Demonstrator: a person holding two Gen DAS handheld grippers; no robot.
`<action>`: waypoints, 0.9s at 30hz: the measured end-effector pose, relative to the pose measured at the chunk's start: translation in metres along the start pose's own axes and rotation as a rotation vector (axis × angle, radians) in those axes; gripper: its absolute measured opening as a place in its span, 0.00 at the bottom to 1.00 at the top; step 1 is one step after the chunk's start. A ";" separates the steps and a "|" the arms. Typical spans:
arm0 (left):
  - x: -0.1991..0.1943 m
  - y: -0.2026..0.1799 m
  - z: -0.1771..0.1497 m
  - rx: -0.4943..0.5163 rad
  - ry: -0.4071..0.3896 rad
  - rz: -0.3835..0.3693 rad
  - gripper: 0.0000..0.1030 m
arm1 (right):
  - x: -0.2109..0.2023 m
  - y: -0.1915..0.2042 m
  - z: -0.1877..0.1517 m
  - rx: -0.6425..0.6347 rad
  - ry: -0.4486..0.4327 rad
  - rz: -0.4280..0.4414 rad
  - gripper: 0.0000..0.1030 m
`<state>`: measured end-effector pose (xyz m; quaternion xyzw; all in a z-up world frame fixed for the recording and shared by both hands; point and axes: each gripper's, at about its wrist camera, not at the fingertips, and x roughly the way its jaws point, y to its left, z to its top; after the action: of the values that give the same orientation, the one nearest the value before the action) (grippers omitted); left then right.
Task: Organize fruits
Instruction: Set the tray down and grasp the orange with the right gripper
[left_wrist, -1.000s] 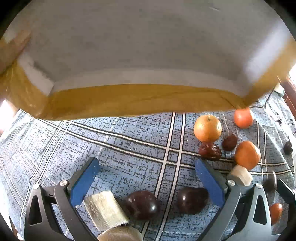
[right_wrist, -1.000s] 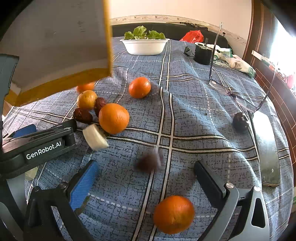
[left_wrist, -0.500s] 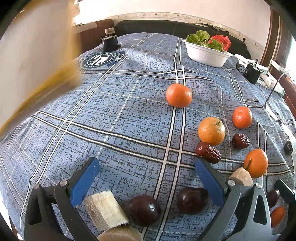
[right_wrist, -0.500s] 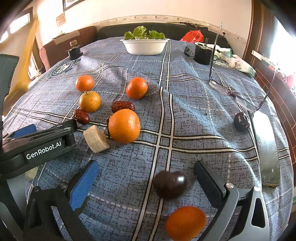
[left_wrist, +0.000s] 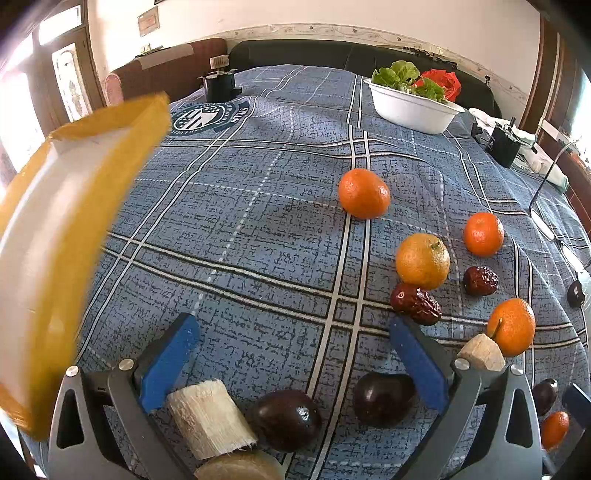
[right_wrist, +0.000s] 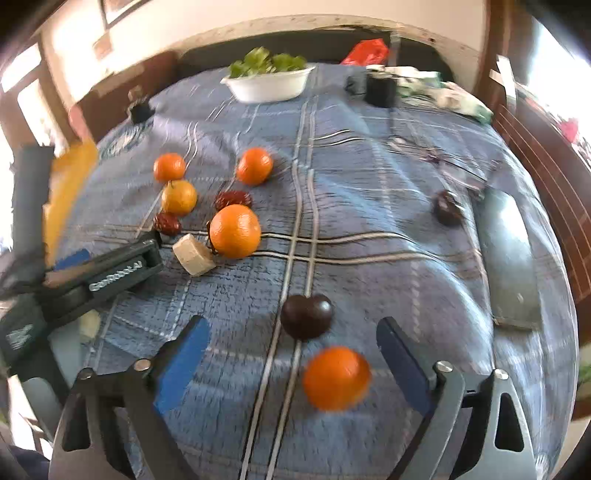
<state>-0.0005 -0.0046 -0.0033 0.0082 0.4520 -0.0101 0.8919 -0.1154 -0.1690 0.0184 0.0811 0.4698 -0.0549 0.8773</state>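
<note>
1. Your left gripper: spread, pinching nothing; a cane piece and two plums lie on the blue cloth between its fingers.
2. Your right gripper: wide but closing, touching nothing; an orange and a plum lie between its fingers.
3. Loose fruit: oranges and dates scattered mid-cloth, apart from both grippers.
4. Yellow-rimmed tray: tilted at the left edge, blurred.
5. Bowl of greens: far end of the bench.

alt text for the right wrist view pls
The right gripper, jaws closing but not gripping, frames an orange and a dark plum on a blue plaid tablecloth; more fruit lies beyond, left.
</note>
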 end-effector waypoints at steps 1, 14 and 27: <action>0.000 0.000 0.000 0.000 0.000 0.000 1.00 | -0.005 -0.002 -0.002 0.013 -0.008 0.002 0.86; -0.001 -0.001 0.000 0.000 0.000 0.000 1.00 | -0.056 -0.029 -0.020 0.318 -0.007 0.014 0.69; -0.001 -0.001 0.001 0.000 0.000 0.000 1.00 | -0.011 -0.028 -0.014 0.203 0.083 0.007 0.35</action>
<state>-0.0007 -0.0059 -0.0022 0.0084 0.4521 -0.0101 0.8919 -0.1377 -0.1935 0.0177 0.1735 0.4975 -0.0959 0.8445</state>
